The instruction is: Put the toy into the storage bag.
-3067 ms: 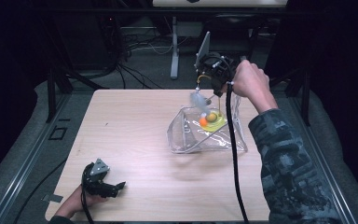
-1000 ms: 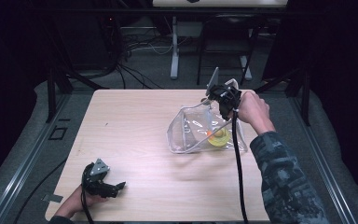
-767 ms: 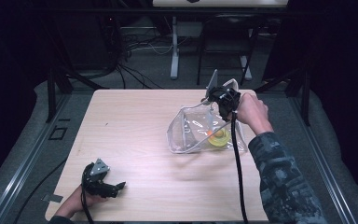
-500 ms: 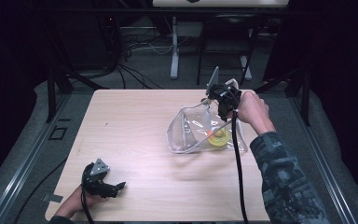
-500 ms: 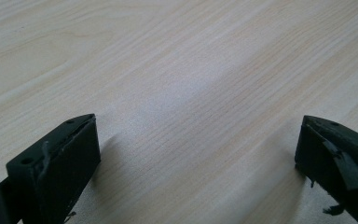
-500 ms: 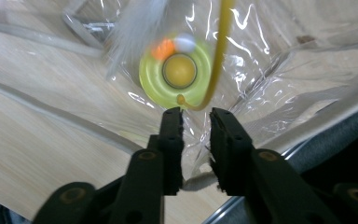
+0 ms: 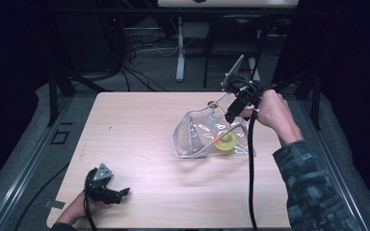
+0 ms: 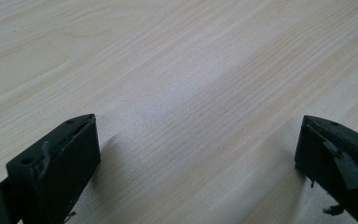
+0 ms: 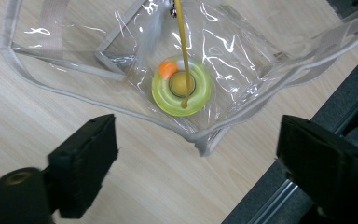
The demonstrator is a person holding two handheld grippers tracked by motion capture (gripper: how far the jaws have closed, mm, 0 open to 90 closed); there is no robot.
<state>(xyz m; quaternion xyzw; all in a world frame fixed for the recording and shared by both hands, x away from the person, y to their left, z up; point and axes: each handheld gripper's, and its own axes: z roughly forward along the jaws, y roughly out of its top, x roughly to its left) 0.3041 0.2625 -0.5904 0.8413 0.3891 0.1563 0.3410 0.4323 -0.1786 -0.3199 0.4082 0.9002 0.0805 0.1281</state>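
Bag (image 7: 207, 134): 1, clear plastic with pale trim, lay on the table (image 7: 144, 125) toward its right far part, mouth open upward. Held 1 yellow-green ring (image 9: 182, 88), with 1 yellow ball (image 9: 181, 83) in its hole and 1 orange ball (image 9: 168, 69) touching its rim. Crossed above by 1 thin yellow cord (image 9: 182, 46) hanging down over the ring.

Right gripper (image 7: 231, 114): 1, hovered just above the bag's far right edge, tilted down toward it. Jaws had just been opening and stood spread wide, nothing between them; bag and ring seen below through the gap in the right gripper view. Fed by 1 black cable (image 7: 250, 168) running down along the table's right side.

Left gripper (image 7: 118, 193): 1, rested low on the table near its front left corner, well apart from the bag. Jaws spread wide over bare wood, pinching nothing.

Counted around: 2 hands, 1 camouflage sleeve (image 7: 313, 183) at the right, 1 grey plate (image 7: 233, 73) atop the right gripper and 1 (image 7: 103, 172) atop the left. Beyond the table, dark floor with loose cables (image 7: 139, 53) and 1 pale stand post (image 7: 180, 53). Nothing lay on the wood between the grippers; only the bag's clear wall and the cord stood over the ring.
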